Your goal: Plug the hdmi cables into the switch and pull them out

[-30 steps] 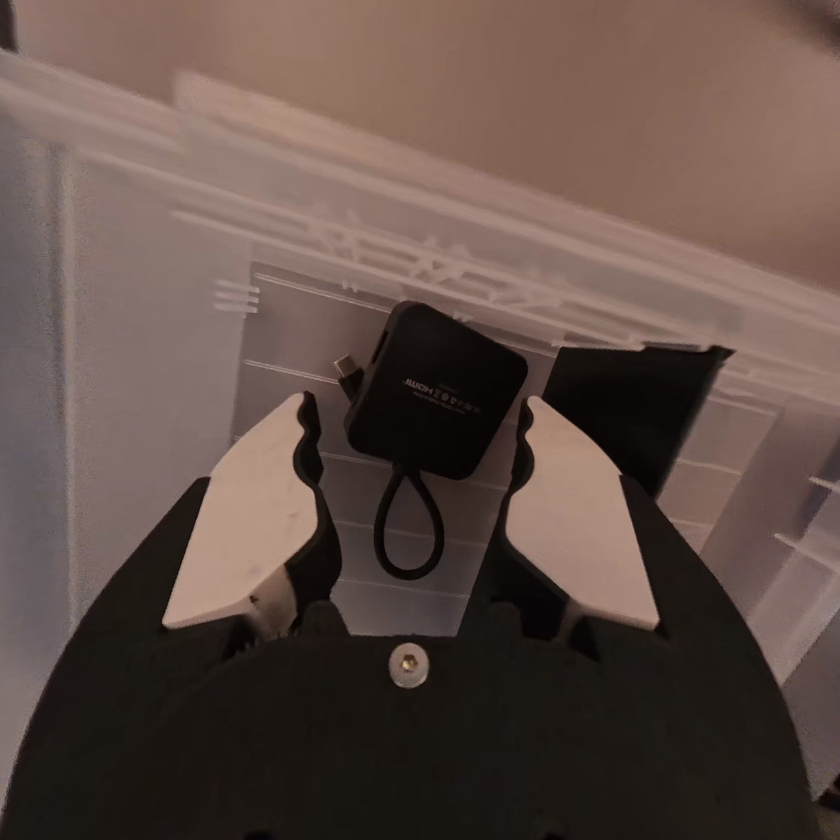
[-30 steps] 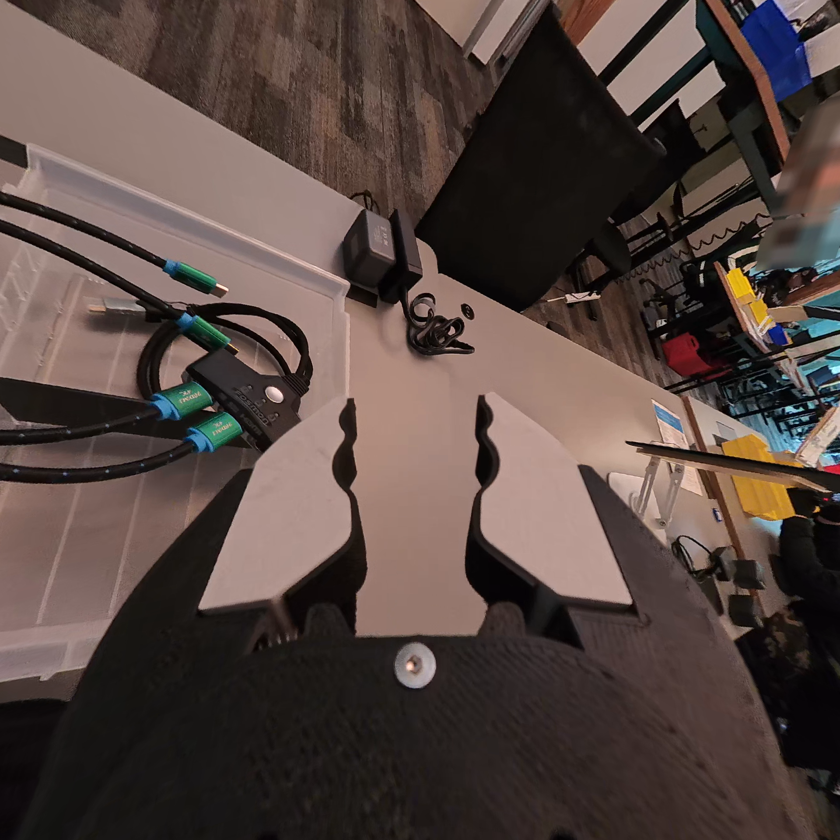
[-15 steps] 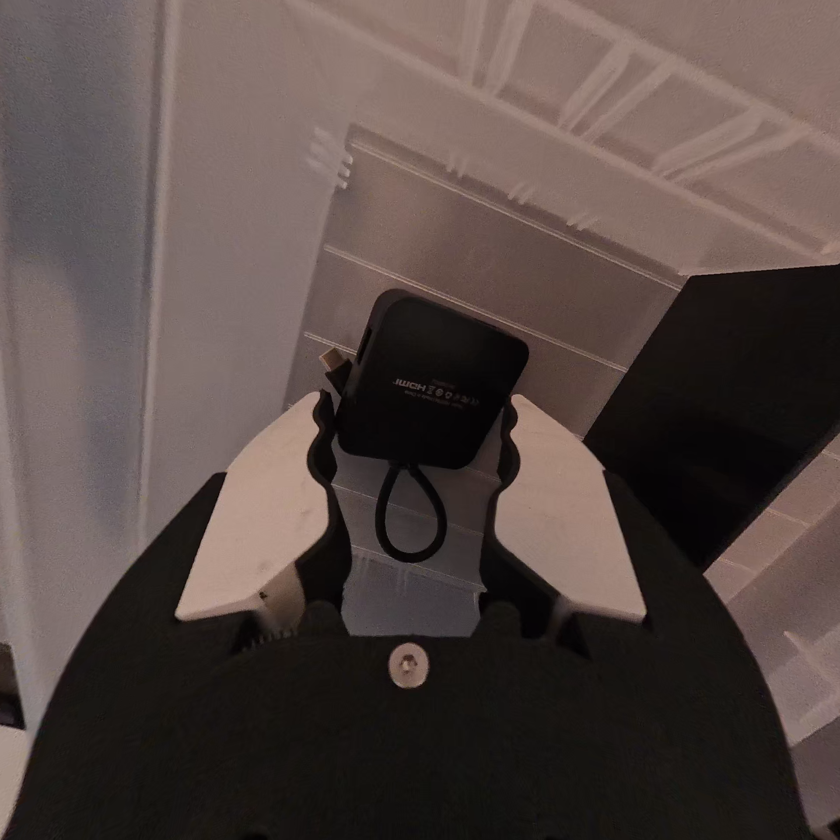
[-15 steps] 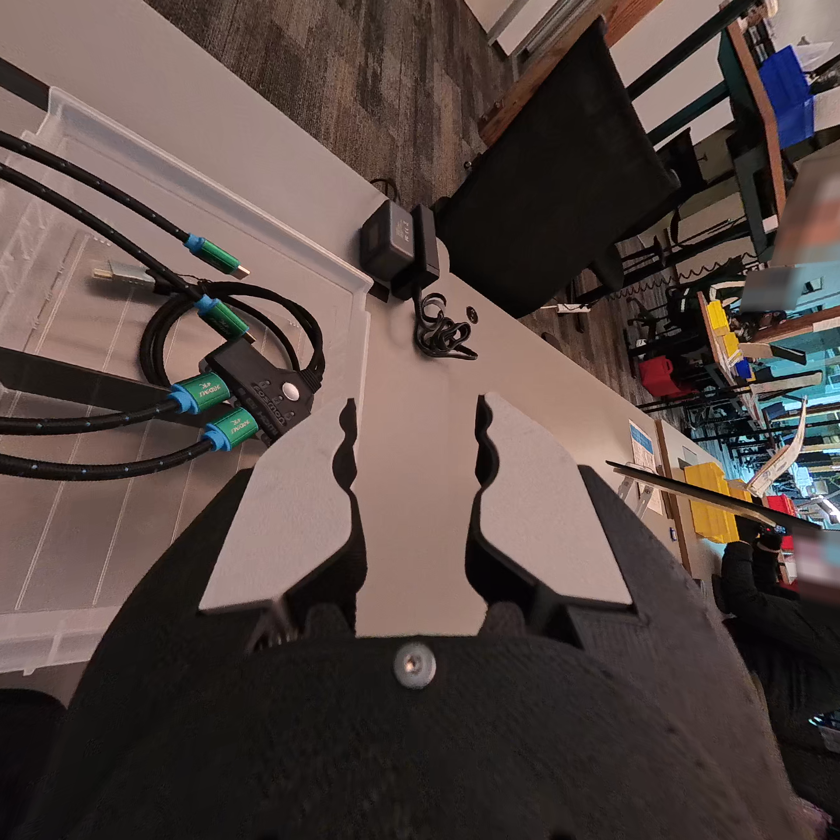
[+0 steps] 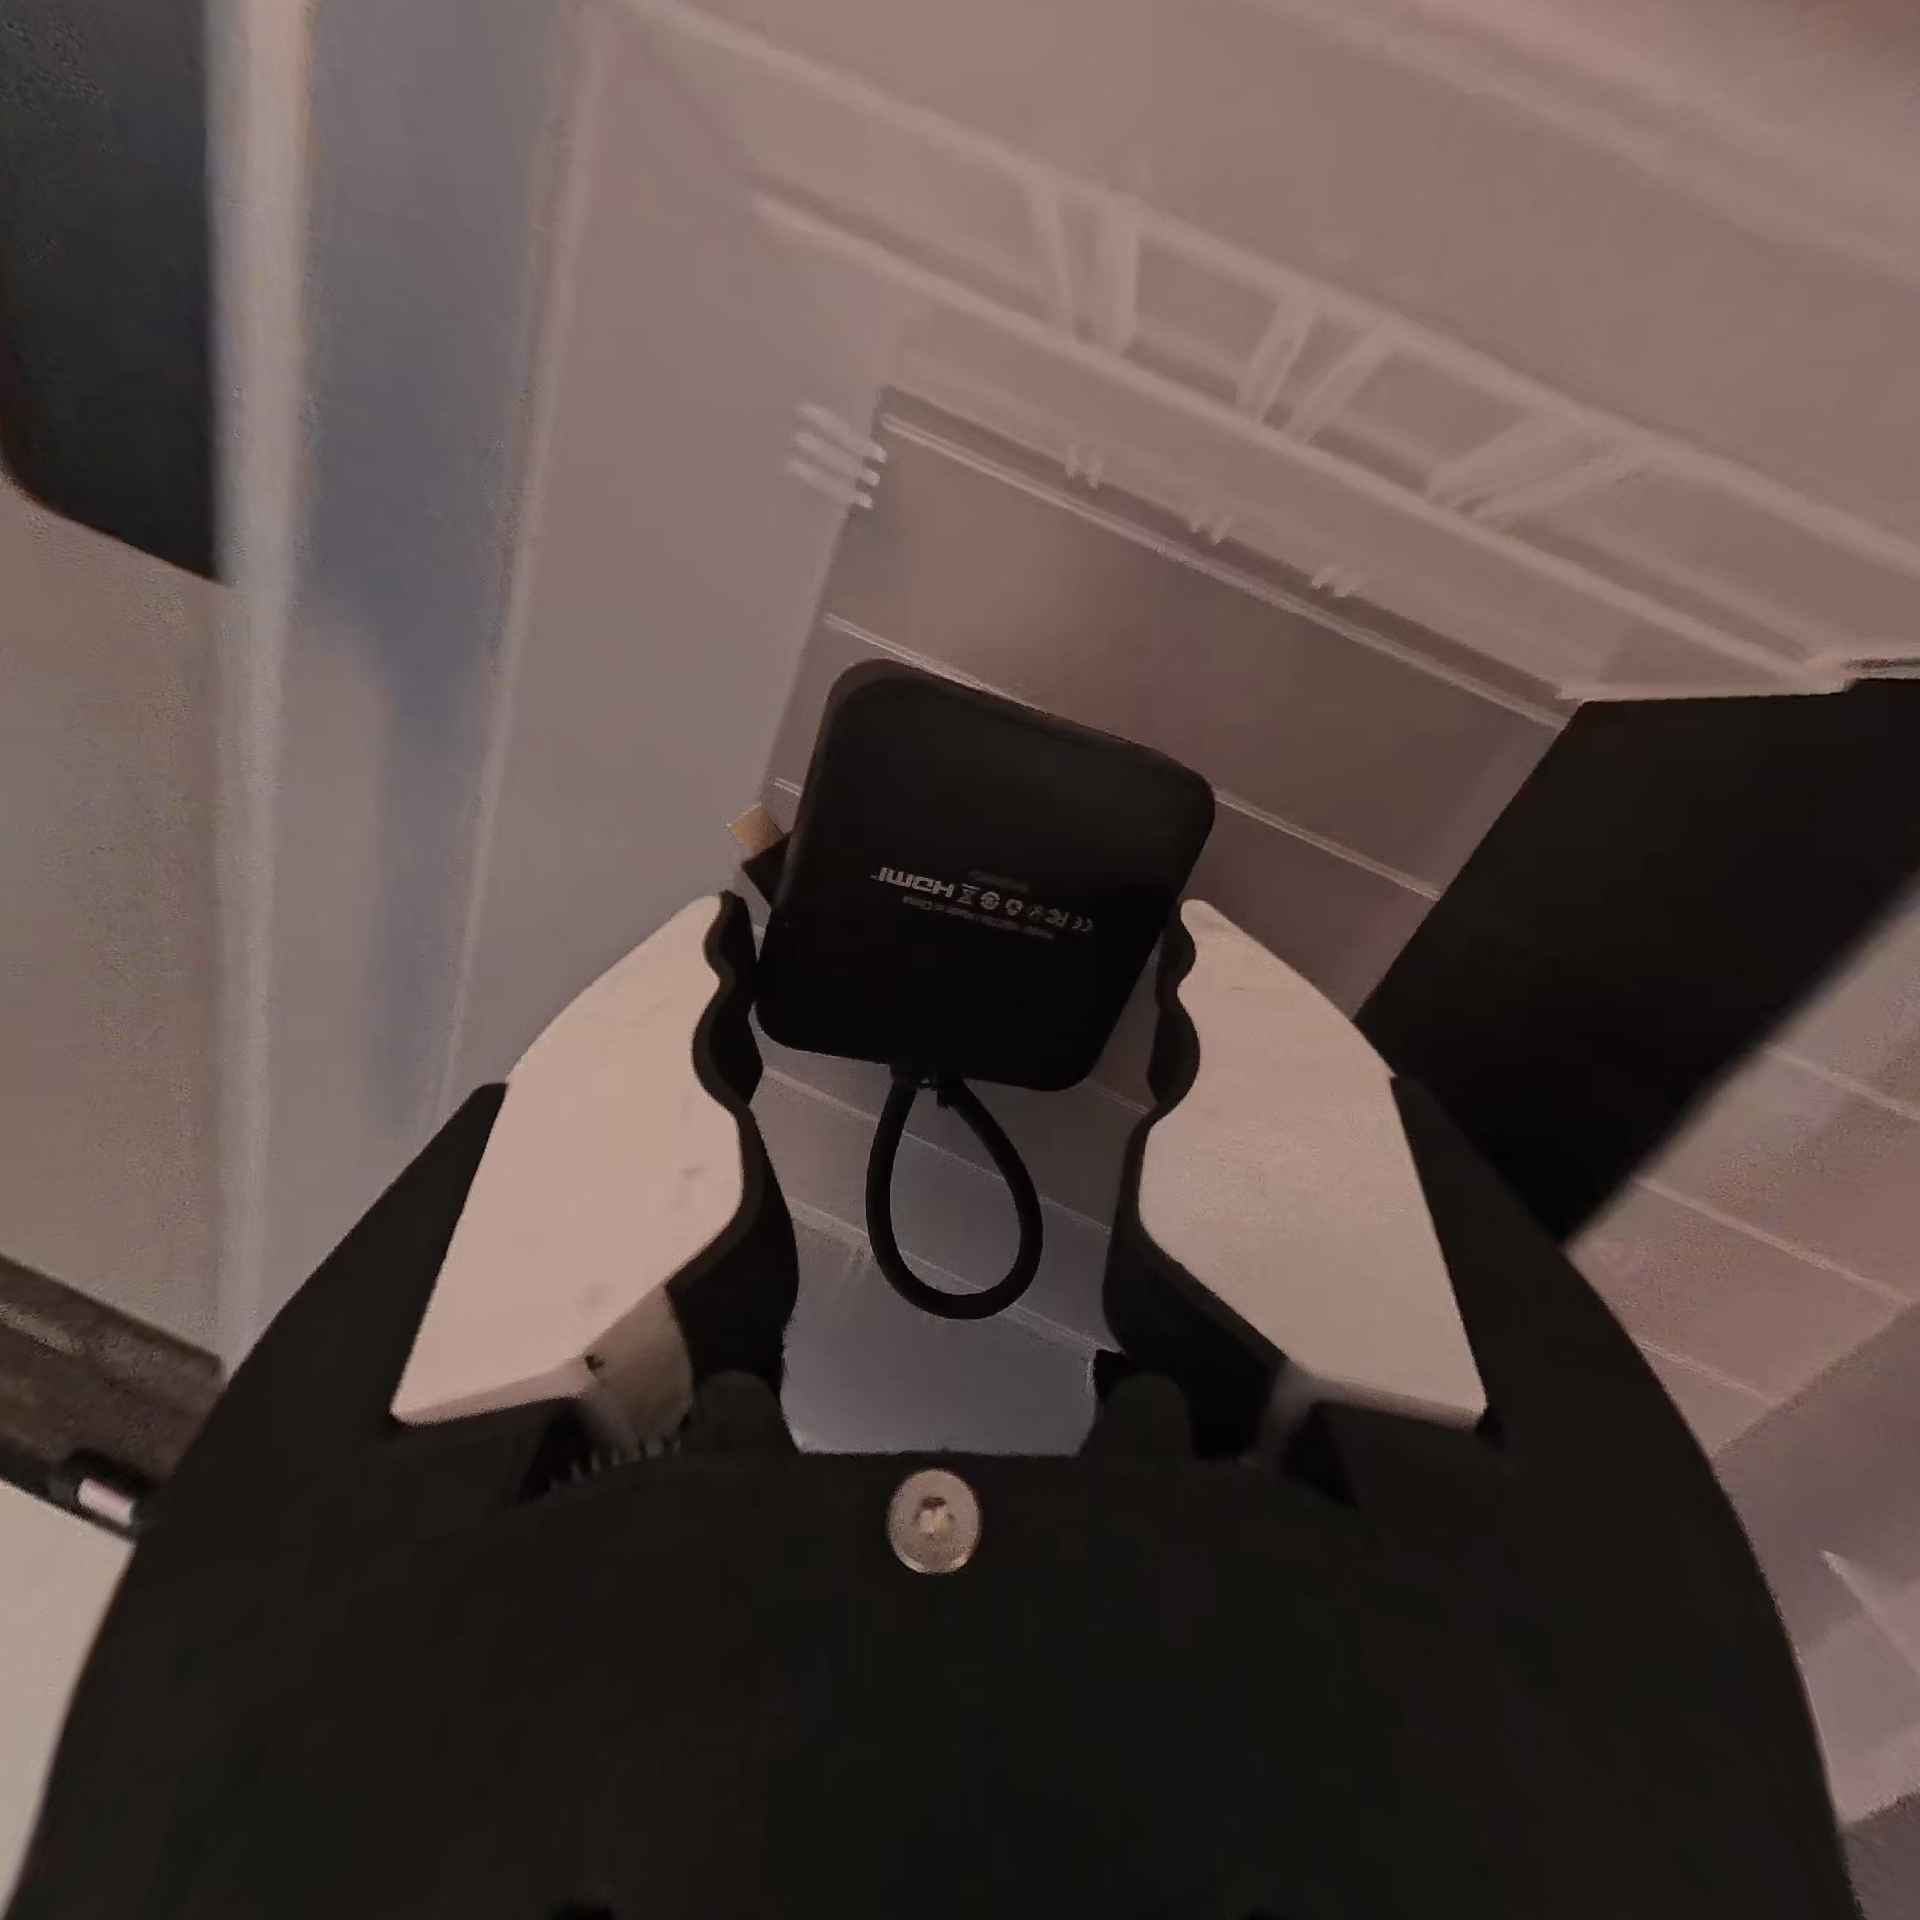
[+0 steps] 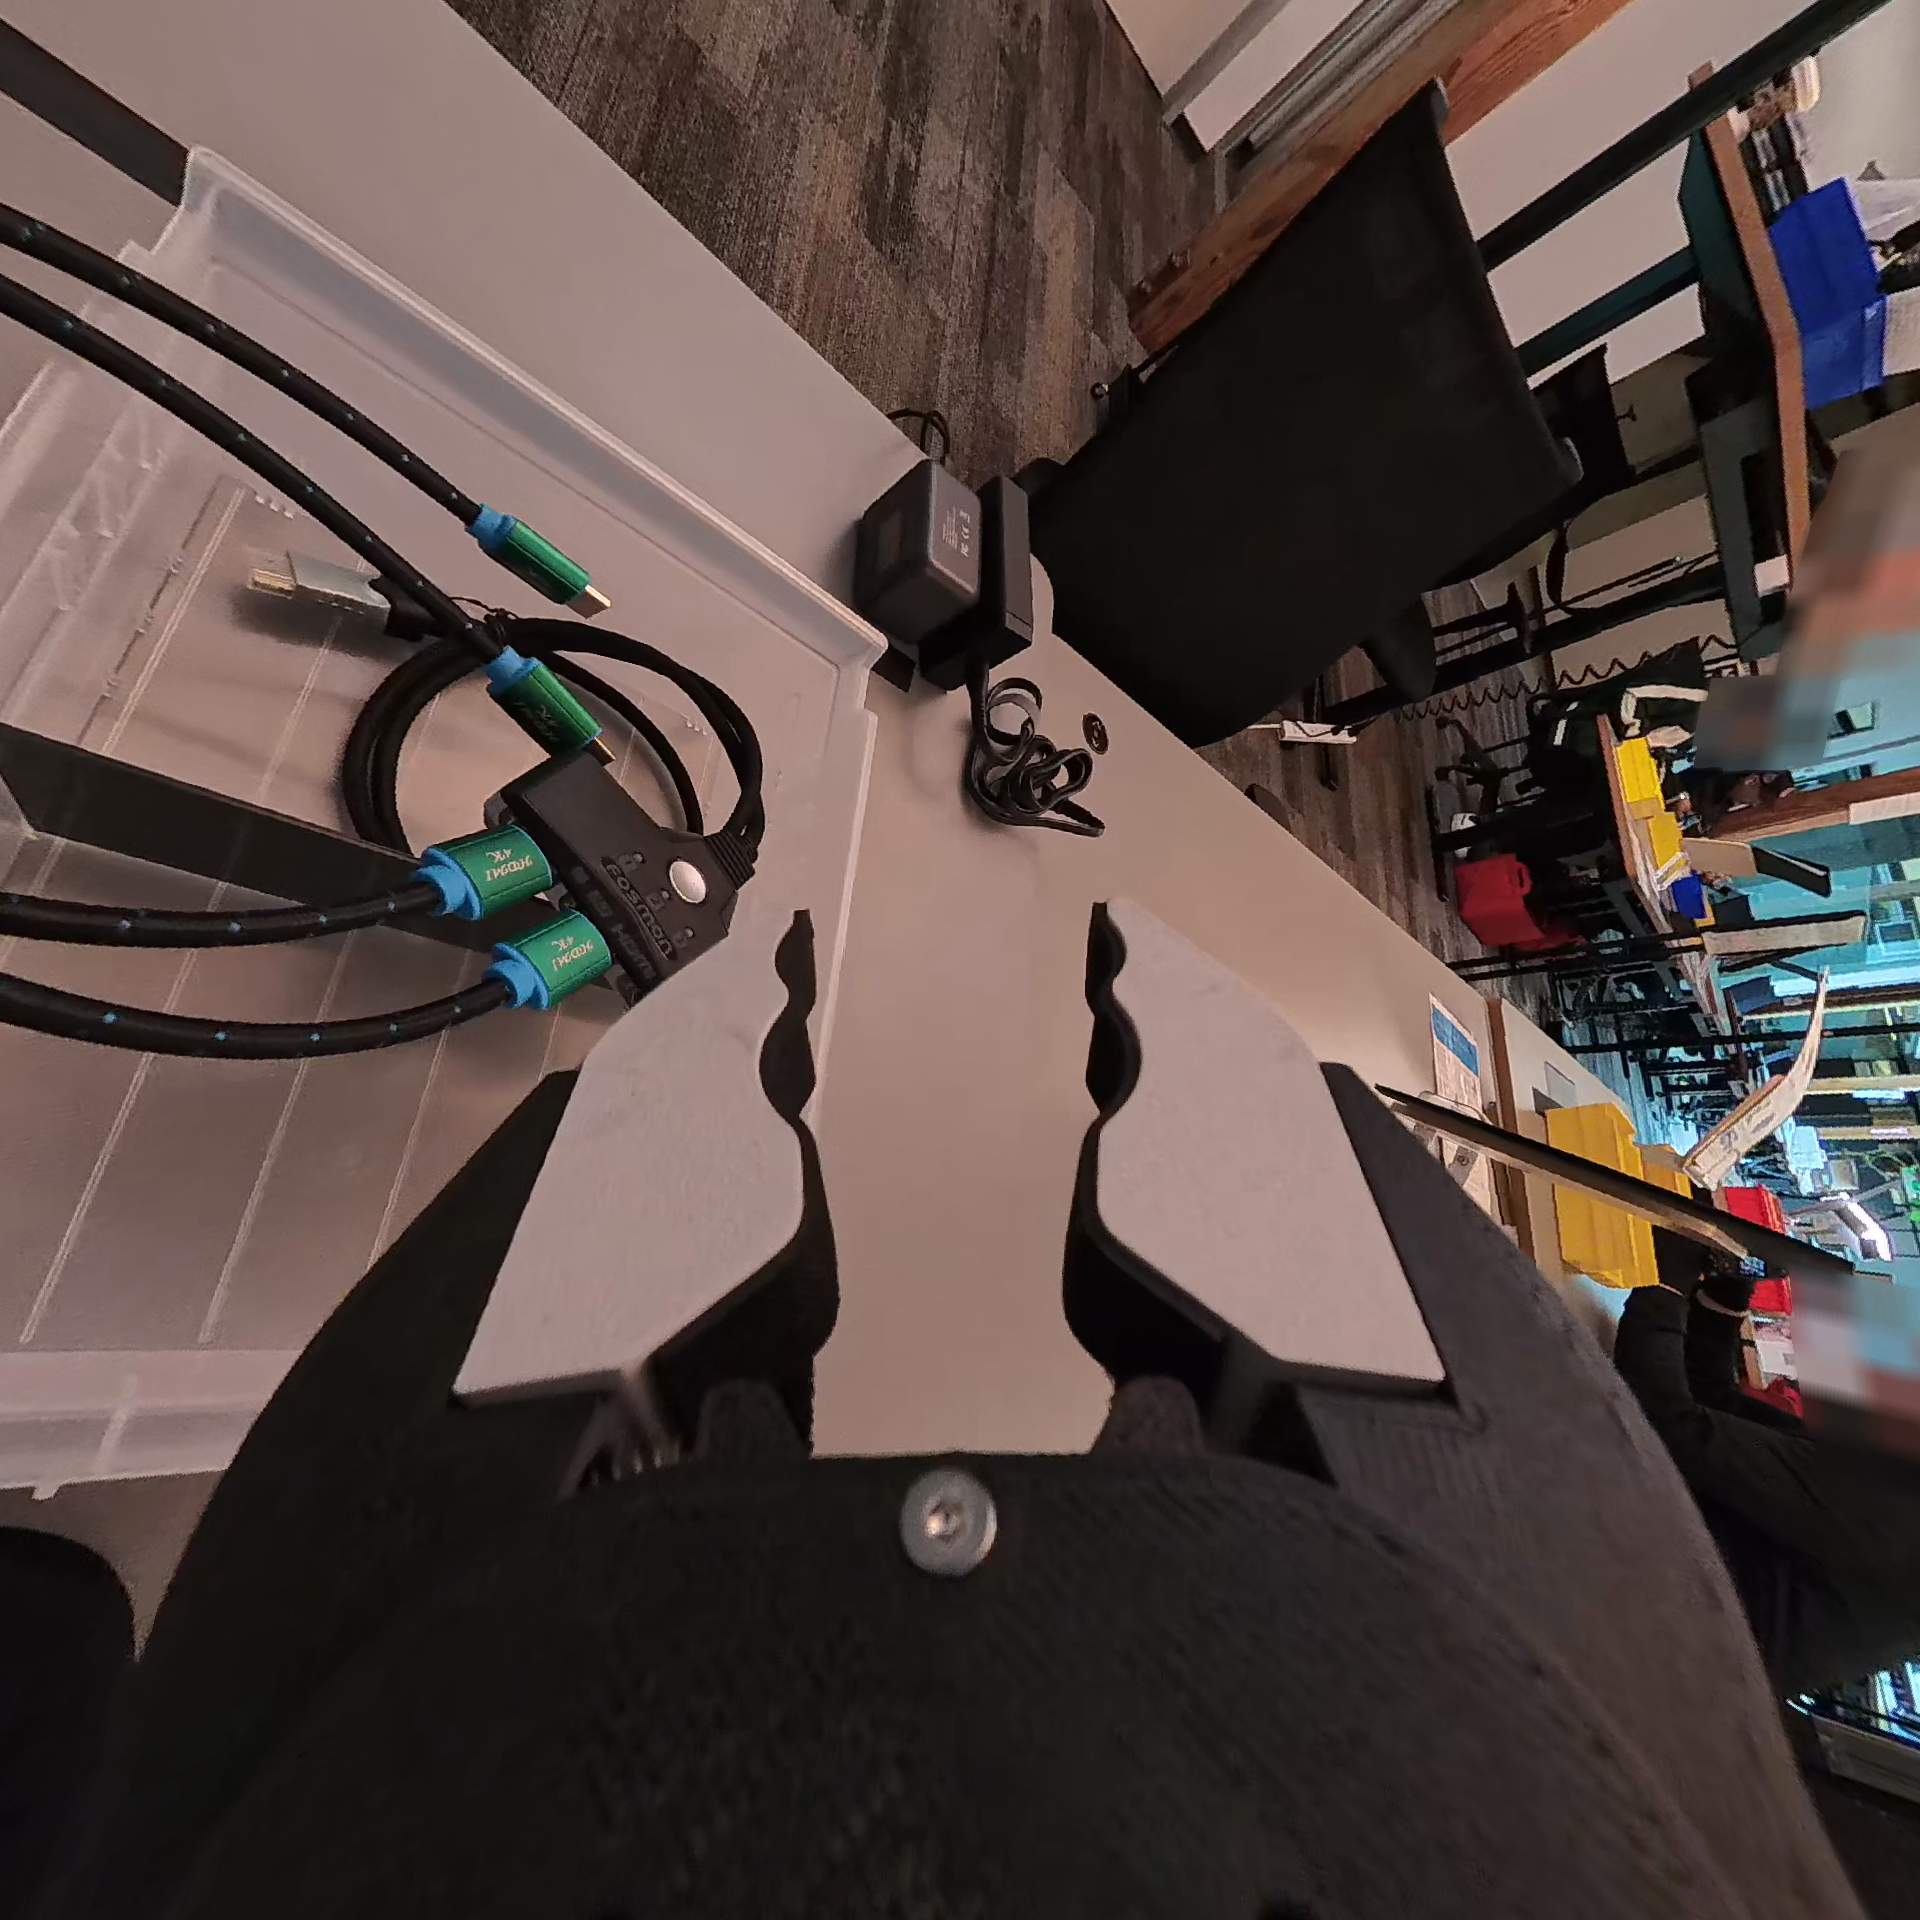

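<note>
The left tongs (image 5: 951, 935) are spread apart around a black square HDMI adapter box (image 5: 982, 883), its lower corners sitting between the fingertips; the left fingertip (image 5: 727, 935) looks to touch its edge, while a sliver of light shows at the right one, so a firm grip cannot be told. The box lies underside up on the floor of a clear plastic bin (image 5: 1143, 623), a short black cable loop (image 5: 956, 1205) hanging from its near edge and a small metal plug (image 5: 750, 831) poking out at its left side. A black flat panel (image 5: 1662, 935) lies to its right.

The right tongs (image 6: 945, 935) are open and empty, hovering over the bare grey tabletop (image 6: 956, 1143) just beside the bin's rim (image 6: 842, 831). Inside the bin sits the black HDMI switch (image 6: 634, 883), with two green-and-blue HDMI plugs (image 6: 488, 868) seated in its near side. Two more green plugs (image 6: 540, 561) lie loose beyond it, beside a silver connector (image 6: 322, 592). On the tabletop past the bin stands a black power adapter (image 6: 935, 551) with a coiled cord (image 6: 1029, 769)
</note>
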`<move>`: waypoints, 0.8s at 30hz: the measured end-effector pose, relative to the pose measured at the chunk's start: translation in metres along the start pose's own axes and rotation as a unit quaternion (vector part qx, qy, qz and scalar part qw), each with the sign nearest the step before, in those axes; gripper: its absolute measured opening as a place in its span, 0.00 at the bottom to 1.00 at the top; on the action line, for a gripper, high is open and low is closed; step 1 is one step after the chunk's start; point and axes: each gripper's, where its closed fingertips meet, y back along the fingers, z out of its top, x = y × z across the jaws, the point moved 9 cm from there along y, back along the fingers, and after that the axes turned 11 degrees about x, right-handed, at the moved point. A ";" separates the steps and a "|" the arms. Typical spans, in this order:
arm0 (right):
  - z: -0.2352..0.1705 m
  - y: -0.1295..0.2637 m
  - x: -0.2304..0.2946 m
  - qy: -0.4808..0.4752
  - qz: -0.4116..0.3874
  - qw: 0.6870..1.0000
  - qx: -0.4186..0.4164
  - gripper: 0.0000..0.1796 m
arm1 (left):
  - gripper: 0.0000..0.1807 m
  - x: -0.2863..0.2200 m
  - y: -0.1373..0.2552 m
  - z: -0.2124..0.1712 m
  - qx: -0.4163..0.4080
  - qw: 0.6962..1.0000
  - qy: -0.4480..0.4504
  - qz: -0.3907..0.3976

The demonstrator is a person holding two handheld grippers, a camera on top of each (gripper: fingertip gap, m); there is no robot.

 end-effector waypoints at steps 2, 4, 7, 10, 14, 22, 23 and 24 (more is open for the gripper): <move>0.000 0.001 -0.001 -0.002 -0.001 1.000 -0.002 0.28 | 0.41 0.000 0.023 -0.002 -0.036 0.999 0.013 0.018; 0.002 0.005 -0.001 -0.002 -0.004 1.000 -0.010 0.28 | 0.41 -0.002 0.050 -0.004 -0.074 0.996 0.023 0.030; 0.009 0.017 0.000 -0.002 -0.010 0.999 -0.040 0.28 | 0.41 -0.015 0.095 0.001 -0.139 0.989 0.022 0.032; 0.020 0.036 0.004 -0.004 -0.011 0.996 -0.091 0.29 | 0.41 -0.042 0.140 0.019 -0.210 0.976 0.004 0.051; 0.047 0.073 0.023 -0.012 0.015 0.980 -0.200 0.28 | 0.41 -0.094 0.184 0.057 -0.321 0.940 0.012 0.114; 0.105 0.154 0.150 0.080 0.488 0.753 -0.434 0.23 | 0.41 -0.200 0.180 0.132 -0.369 0.914 -0.040 0.162; 0.107 0.152 0.161 0.116 0.495 0.749 -0.425 0.23 | 0.41 -0.206 0.179 0.137 -0.366 0.914 -0.047 0.169; 0.108 0.151 0.169 0.149 0.488 0.739 -0.440 0.24 | 0.41 -0.210 0.177 0.139 -0.364 0.914 -0.051 0.172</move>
